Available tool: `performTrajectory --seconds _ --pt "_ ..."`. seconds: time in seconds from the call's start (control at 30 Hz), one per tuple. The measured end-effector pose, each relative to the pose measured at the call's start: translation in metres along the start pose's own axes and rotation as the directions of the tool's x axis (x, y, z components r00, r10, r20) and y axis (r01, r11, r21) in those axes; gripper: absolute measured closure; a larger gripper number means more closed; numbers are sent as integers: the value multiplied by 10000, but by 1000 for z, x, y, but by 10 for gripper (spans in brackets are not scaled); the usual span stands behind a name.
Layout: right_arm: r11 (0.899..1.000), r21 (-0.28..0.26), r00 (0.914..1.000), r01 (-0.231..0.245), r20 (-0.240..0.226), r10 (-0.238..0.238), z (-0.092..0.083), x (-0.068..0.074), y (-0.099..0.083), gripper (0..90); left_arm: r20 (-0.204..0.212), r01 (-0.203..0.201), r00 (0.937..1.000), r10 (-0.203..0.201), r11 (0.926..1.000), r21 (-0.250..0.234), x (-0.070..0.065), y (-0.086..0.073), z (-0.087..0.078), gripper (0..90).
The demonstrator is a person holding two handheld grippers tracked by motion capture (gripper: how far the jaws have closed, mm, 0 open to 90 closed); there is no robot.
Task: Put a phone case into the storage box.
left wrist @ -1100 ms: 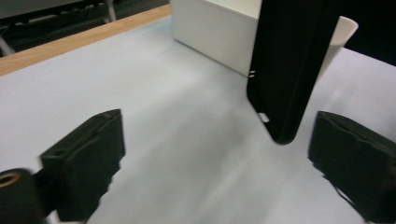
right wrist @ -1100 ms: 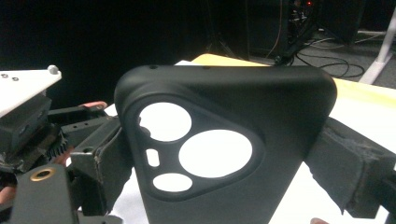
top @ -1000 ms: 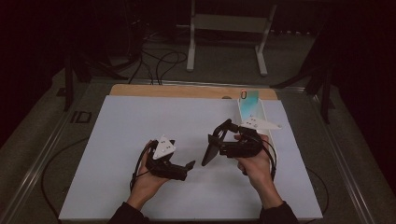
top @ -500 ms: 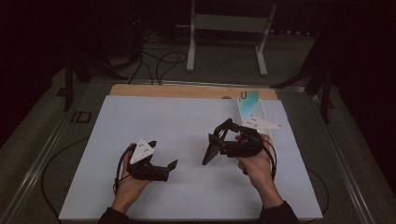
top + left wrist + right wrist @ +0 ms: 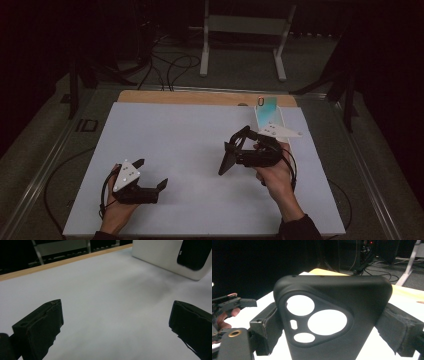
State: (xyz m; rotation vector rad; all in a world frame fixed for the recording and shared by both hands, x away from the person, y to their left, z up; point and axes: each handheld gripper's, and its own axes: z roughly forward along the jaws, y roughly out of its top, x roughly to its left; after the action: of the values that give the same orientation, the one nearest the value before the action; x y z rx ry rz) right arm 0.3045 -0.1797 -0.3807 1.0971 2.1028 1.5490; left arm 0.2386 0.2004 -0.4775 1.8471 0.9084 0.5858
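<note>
I am clamping the phone case (image 5: 332, 320) in my right gripper (image 5: 231, 156), left gripper (image 5: 150, 175) now withdrawn wide open toward the table's (image 5: 190, 135) near-left corner, so the handover looks complete.

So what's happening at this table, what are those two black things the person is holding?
A person holds a two-jaw gripper in each hand above a white table. The right gripper is clamped on a black phone case, jaws pressing its two sides, the camera cutouts facing the gripper's camera. The left gripper is open and empty, low near the table's front left. A phone rests on a white box at the far edge.
</note>
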Motion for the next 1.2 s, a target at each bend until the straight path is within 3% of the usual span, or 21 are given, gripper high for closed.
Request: performTrajectory --seconds 0.17,0.2,0.33,0.77,1.2 --pt "10000 -63 10000 -3 48 4 -1 -1 2 134 -392 -121 9992 121 9999 19 4 -10 -10 1" --pt "10000 -71 10000 3 74 -2 -1 -1 3 134 -656 -329 9973 330 9995 19 6 -16 -14 1" --pt "9998 -172 9997 53 229 -49 -4 -4 7 134 -799 -214 9966 218 9998 63 10 -22 -17 1" --pt "9996 -274 9968 79 799 -57 -4 -20 27 134 -1020 170 9946 -190 9997 -203 14 -23 -18 1" --pt "9984 -554 9924 -93 1222 160 -3 -40 46 134 -1213 187 9924 -192 9998 -56 15 -24 -16 2"
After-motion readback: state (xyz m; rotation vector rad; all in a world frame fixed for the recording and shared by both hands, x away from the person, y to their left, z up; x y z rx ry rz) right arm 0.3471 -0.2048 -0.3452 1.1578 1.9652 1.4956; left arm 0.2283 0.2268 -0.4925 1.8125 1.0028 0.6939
